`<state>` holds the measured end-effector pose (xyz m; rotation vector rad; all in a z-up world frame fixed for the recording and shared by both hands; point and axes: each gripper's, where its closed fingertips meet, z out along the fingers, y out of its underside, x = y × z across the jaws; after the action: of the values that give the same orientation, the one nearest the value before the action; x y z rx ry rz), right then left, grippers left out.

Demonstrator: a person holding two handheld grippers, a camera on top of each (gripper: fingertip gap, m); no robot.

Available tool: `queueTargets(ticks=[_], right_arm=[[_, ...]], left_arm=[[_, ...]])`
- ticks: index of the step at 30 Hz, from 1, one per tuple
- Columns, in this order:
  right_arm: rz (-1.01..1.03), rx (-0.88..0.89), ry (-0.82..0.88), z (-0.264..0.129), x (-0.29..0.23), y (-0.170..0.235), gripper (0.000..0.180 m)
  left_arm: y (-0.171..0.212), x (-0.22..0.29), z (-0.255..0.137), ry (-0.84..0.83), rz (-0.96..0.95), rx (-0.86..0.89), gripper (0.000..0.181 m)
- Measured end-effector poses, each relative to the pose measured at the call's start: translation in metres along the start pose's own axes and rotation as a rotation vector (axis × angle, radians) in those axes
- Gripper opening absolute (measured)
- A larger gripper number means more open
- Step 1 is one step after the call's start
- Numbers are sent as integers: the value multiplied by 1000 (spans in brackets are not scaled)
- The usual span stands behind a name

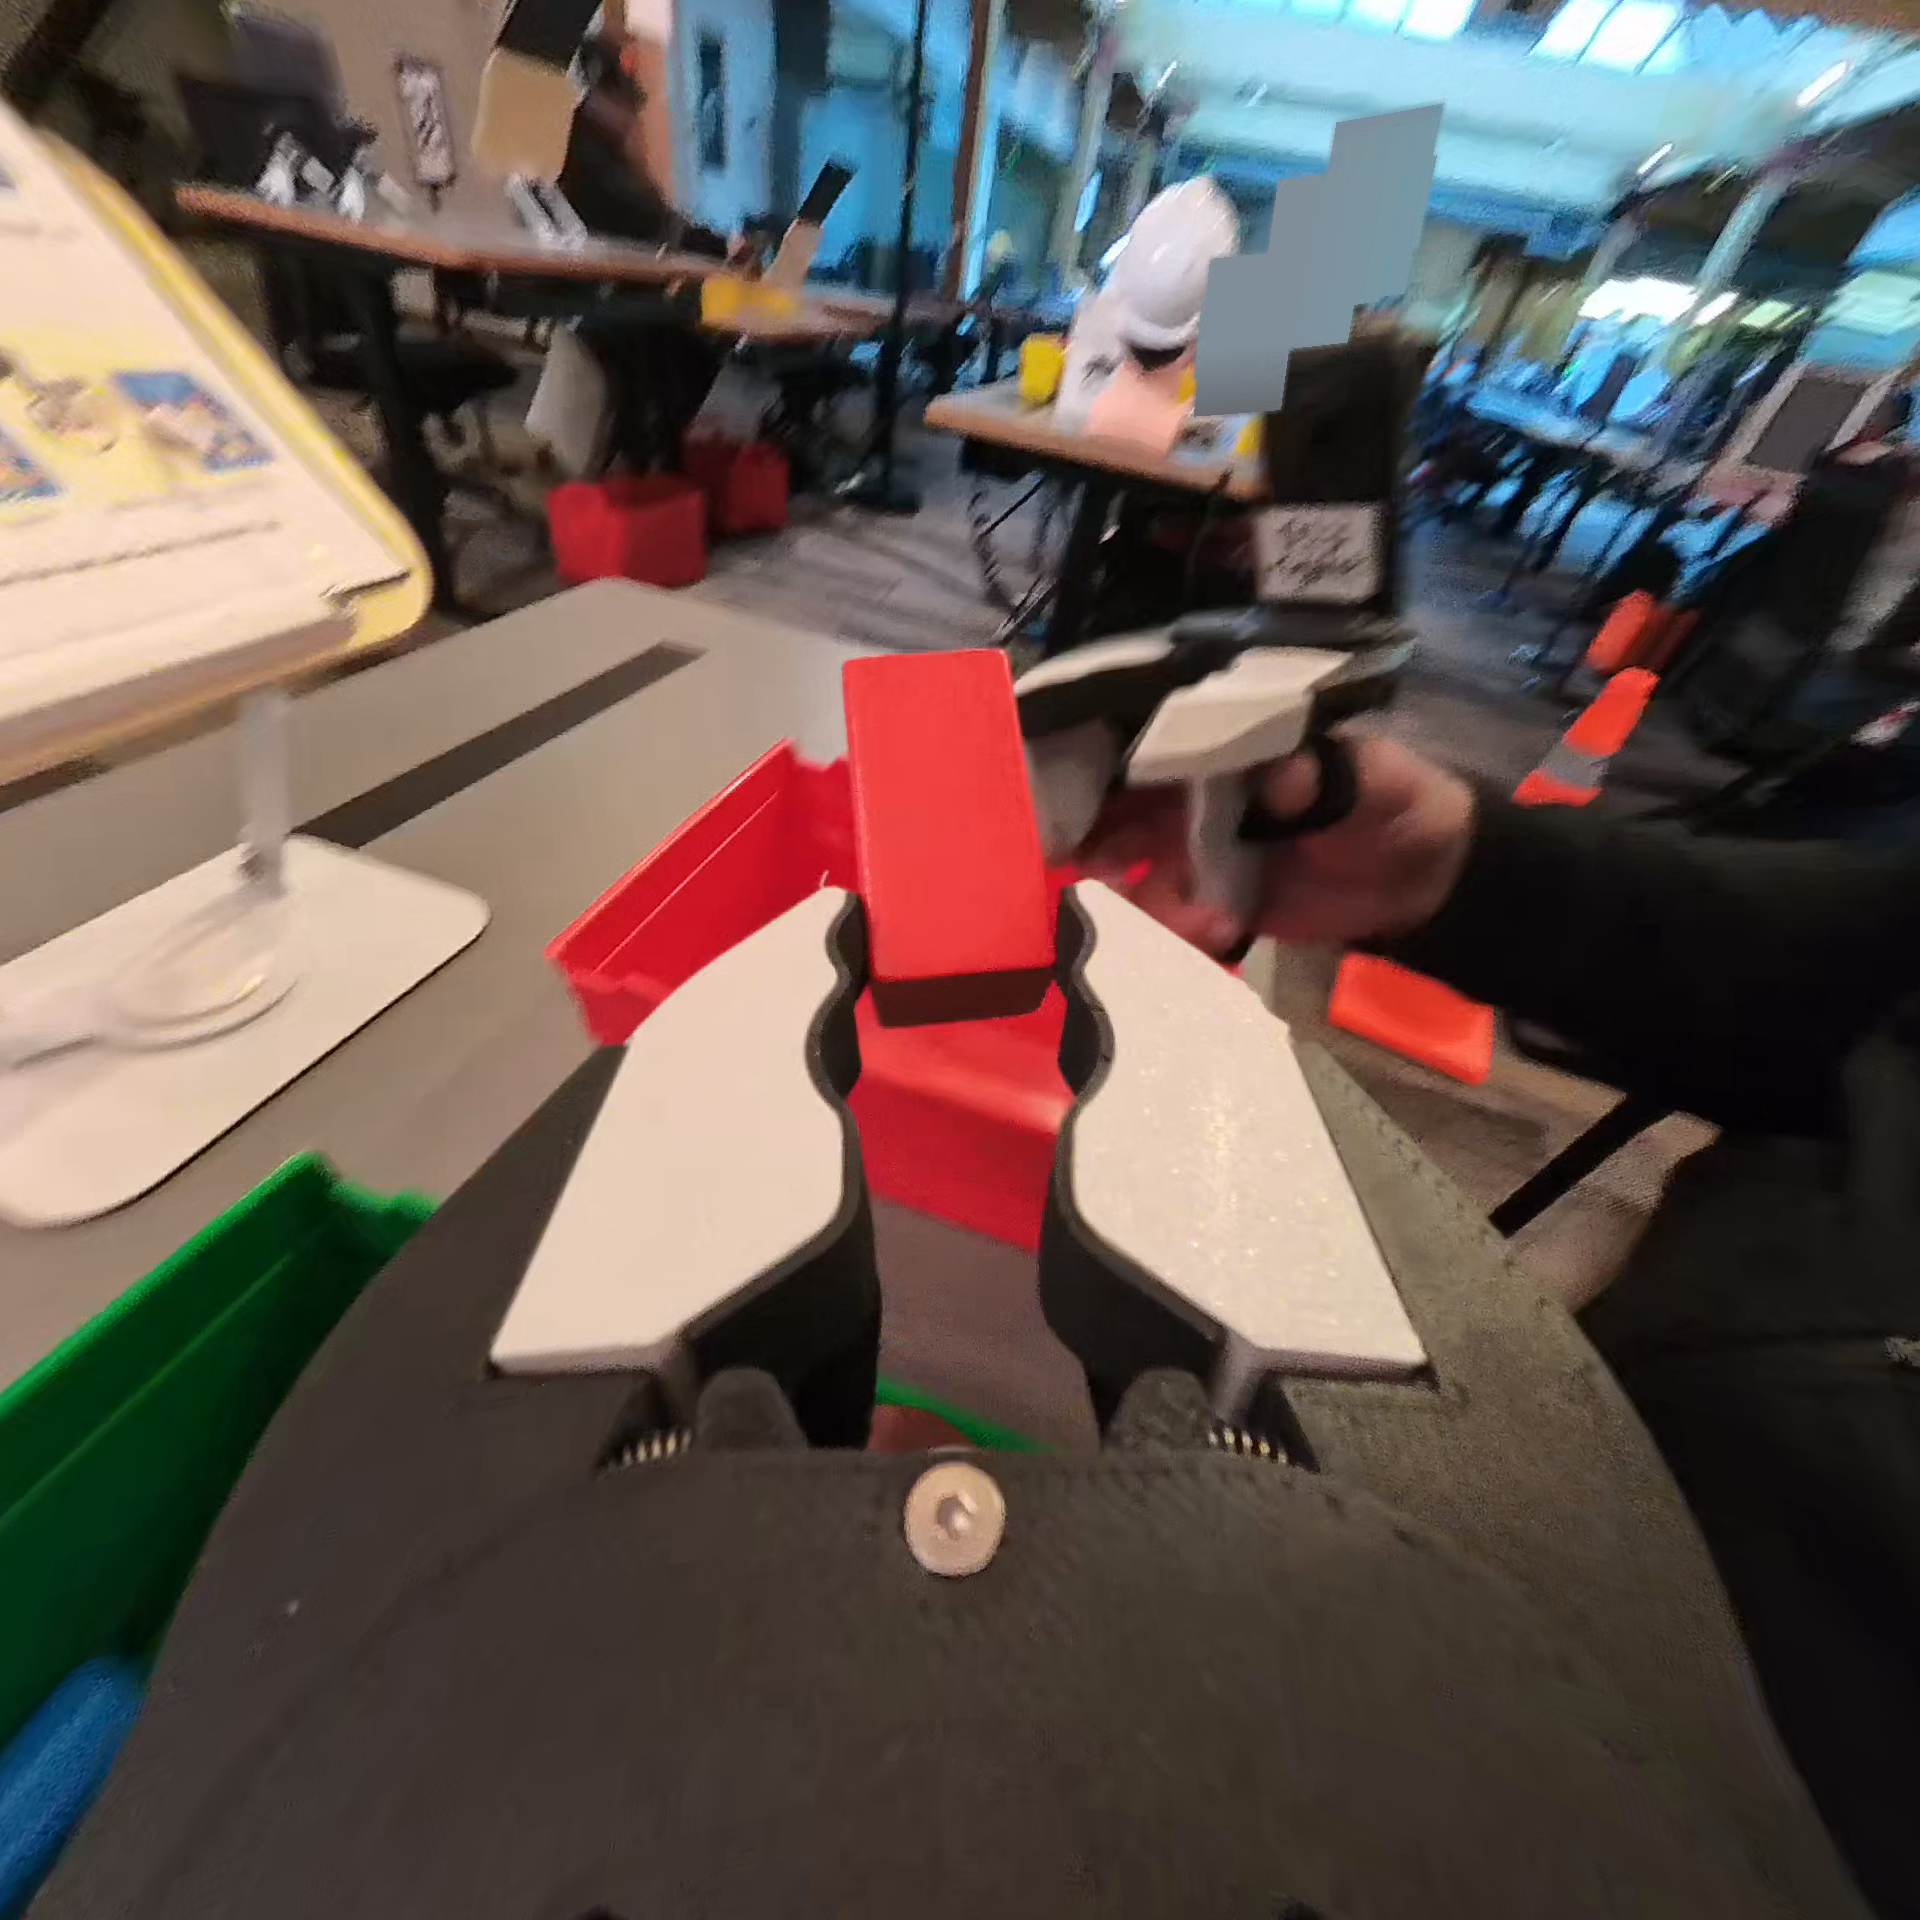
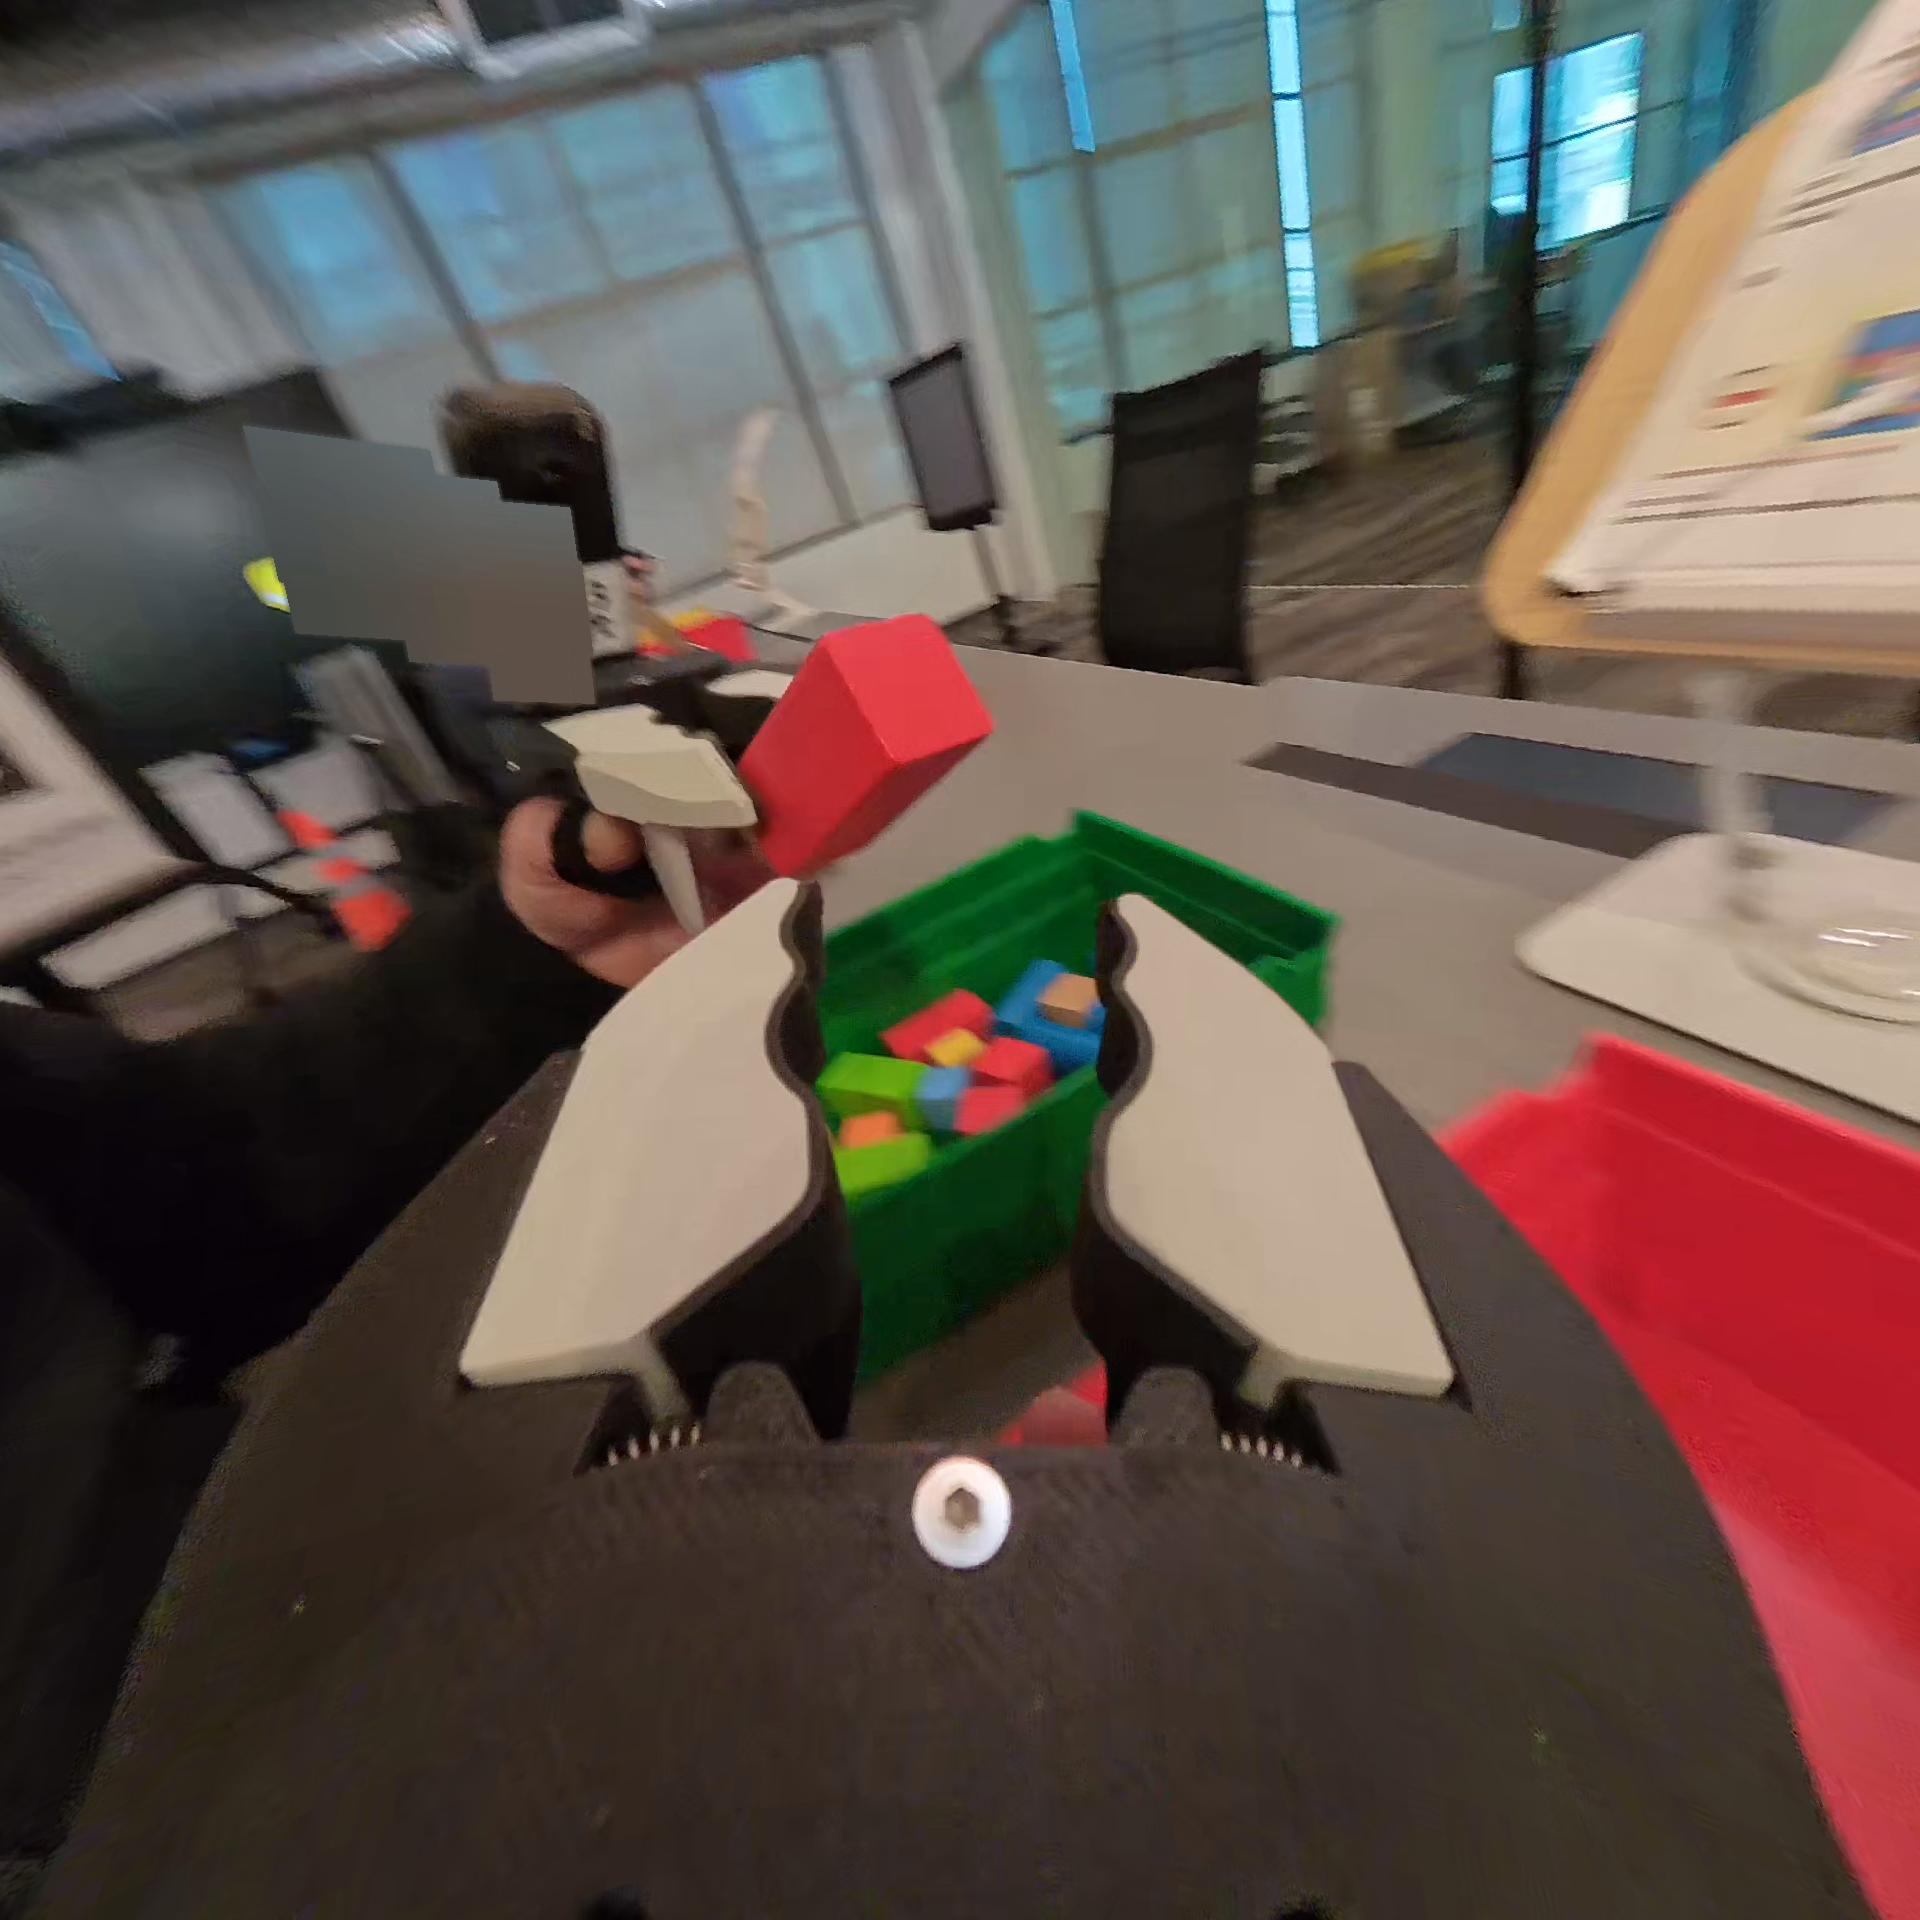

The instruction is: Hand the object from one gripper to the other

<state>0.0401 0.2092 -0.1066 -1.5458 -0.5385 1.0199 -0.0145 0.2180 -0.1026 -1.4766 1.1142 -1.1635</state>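
In the left wrist view, the left hand-held gripper (image 1: 958,940) pinches the near end of the red block (image 1: 940,821), which sticks up above the red bin (image 1: 675,914) on the bench (image 1: 499,831), and the right hand-held gripper (image 1: 1081,774) waits just beside the block's far end. In the right wrist view, the right hand-held gripper (image 2: 956,925) is spread wide with nothing in it, the block (image 2: 862,743) sits just above its left finger (image 2: 665,1122), and the green bin (image 2: 1195,914) of colored blocks lies beyond. I think the right one should slide its fingers around the free end and squeeze tight before the left one lets go.
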Motion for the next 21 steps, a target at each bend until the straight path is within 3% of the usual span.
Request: queueTargets(ticks=[5, 7, 13, 17, 21], right_arm=[[87, 83, -218, 21, -35, -5, 48], [75, 127, -251, 19, -42, -12, 36], [23, 126, -250, 10, -44, -19, 32], [-13, 62, -130, -1, -16, -23, 32], [-144, -171, 171, -23, 48, -5, 32]], left_arm=[[-13, 39, 14, 186, -88, 131, 35], [-14, 41, 16, 195, -105, 159, 35], [-9, 51, 23, 274, -159, 163, 34], [-9, 40, 24, 192, -126, 157, 43], [-17, 16, 6, 63, -67, 174, 36]])
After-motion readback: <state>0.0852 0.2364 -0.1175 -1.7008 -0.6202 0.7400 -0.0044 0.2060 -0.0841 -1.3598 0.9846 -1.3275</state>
